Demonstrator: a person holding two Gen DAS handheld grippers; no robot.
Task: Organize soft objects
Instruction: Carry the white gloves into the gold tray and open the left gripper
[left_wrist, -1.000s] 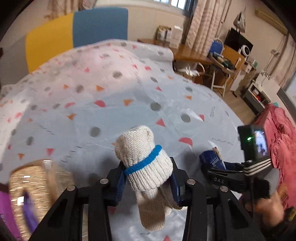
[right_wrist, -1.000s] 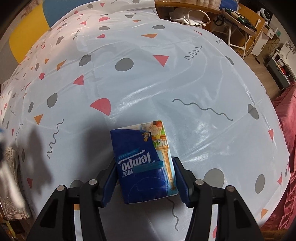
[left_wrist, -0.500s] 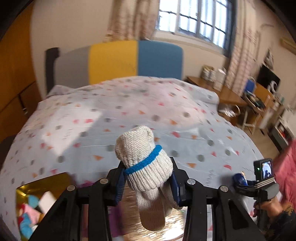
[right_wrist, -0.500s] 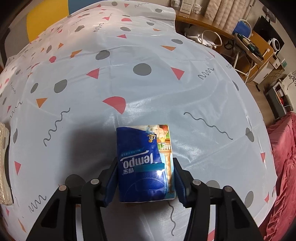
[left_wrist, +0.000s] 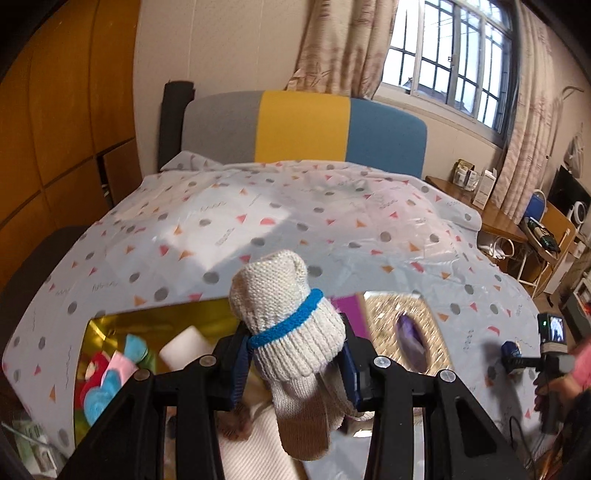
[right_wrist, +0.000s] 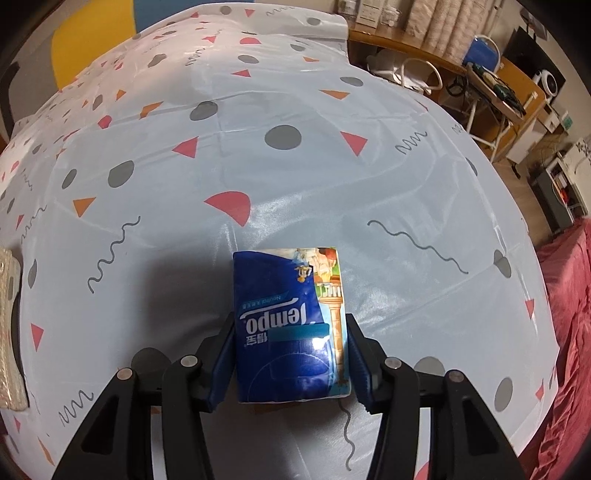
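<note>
Left wrist view: the left gripper (left_wrist: 293, 363) pinches a knitted glove (left_wrist: 286, 325) by its cuff, fingers dangling, carried above the gold box (left_wrist: 147, 325) holding other soft things, probably its drop spot.

Right wrist view: the right gripper (right_wrist: 290, 354) squeezes a tissue pack (right_wrist: 290, 325) at its sides, low over the bedsheet (right_wrist: 295, 184), apparently ready to lift.

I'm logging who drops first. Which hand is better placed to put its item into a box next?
Left. The left gripper holds the knit glove right above the gold box. The right gripper grips the tissue pack over bare sheet.
</note>
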